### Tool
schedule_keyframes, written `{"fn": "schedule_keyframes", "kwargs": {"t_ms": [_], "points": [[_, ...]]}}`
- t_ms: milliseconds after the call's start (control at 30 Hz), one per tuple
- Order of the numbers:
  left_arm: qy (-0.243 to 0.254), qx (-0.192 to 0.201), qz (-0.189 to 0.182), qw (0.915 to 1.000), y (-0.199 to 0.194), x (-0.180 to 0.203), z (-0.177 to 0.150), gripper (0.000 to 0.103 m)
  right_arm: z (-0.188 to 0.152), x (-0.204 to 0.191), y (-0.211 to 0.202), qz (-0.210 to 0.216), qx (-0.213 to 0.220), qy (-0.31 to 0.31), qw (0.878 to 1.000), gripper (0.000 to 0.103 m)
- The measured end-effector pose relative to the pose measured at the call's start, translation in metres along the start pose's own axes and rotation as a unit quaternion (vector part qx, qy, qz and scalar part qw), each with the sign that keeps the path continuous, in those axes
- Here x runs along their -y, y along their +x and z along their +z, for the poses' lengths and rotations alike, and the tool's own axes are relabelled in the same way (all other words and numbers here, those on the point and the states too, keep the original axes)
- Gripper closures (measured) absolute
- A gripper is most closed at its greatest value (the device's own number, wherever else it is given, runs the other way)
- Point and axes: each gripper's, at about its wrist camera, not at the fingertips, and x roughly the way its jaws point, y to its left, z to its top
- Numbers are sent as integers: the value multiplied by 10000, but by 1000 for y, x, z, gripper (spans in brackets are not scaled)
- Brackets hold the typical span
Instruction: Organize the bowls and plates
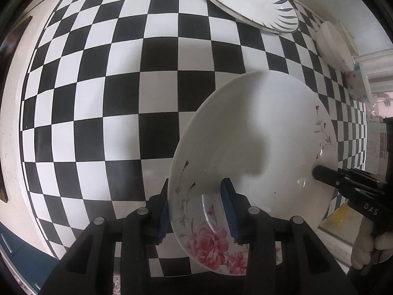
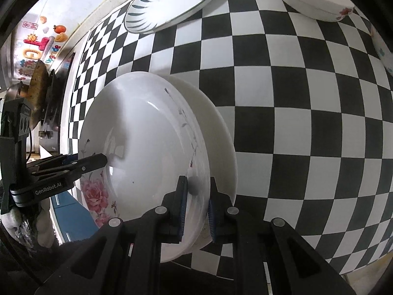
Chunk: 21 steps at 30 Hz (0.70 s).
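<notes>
Plates sit at the heart of both views, held over a black-and-white checkered tablecloth (image 1: 122, 98). In the left wrist view we see a rose-patterned plate (image 1: 255, 172) filling the lower right of the frame, tilted on edge, with pink roses on its near rim. Our left gripper (image 1: 196, 209) is clamped on that rim, one blue pad on the outside and one on the inside face. At the right edge of the same frame our right gripper (image 1: 319, 172) reaches in and grips the far rim.

The right wrist view shows something the left one hides: a plain white plate (image 2: 221, 132) lies directly behind the rose-patterned plate, the two nested together at center-left. Here our right gripper's jaws close on both rims at once, at the bottom center of the frame, while our left gripper enters from the left edge and pinches the rose side of the front plate. A white-gloved hand (image 2: 41, 223) holds that left gripper in the lower left corner.

A blue-leaf plate (image 1: 248, 0) rests on the cloth at the top of the left view, and at the upper left of the right view. Only the right view gives us a clear look at a white bowl (image 2: 316, 2) with a red flower on its side, at the upper right. Colourful wall stickers (image 2: 39, 46) show at its upper left.
</notes>
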Motion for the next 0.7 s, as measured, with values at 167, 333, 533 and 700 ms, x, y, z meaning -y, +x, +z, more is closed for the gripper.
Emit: {"fn": "schedule_keyframes", "kwargs": {"t_ms": [167, 333, 533, 700], "points": [[30, -57, 7, 10000, 4, 5, 2, 68, 1, 0, 6, -34, -47, 34, 10000, 85], [-24, -226, -15, 9997, 11, 12, 6, 68, 5, 0, 8, -102, -94, 179, 9997, 84], [-55, -225, 70, 9997, 9, 12, 8, 68, 13, 2, 2, -141, -244, 383, 9989, 82], [52, -147, 354, 9993, 2, 19, 10, 67, 14, -5, 7, -310, -436, 257, 9982, 82]]}}
